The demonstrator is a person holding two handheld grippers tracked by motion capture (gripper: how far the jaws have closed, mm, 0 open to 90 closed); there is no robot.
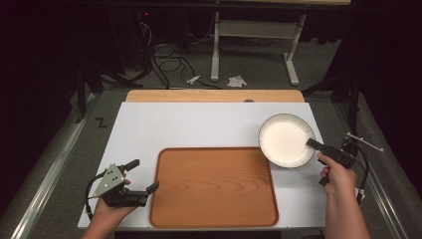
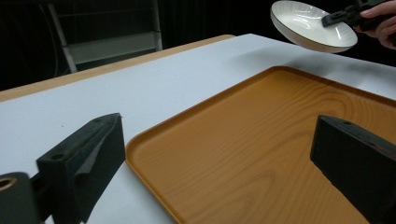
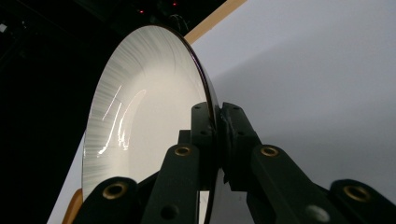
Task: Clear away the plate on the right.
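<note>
Plate (image 1: 284,140) looks like glazed ceramic: stiff, slick, breakable, some weight hanging off one rim pinch, so it may pivot; best hold is on the rim, deep bite. It is held lifted and tilted near the table's (image 1: 199,124) right edge, beside the tray's (image 1: 214,186) far right corner. Right gripper (image 1: 314,144) fingers clamped on its rim; left gripper (image 1: 143,175) fingers apart at the tray's left edge. Count: one plate, one tray, two grippers.
</note>
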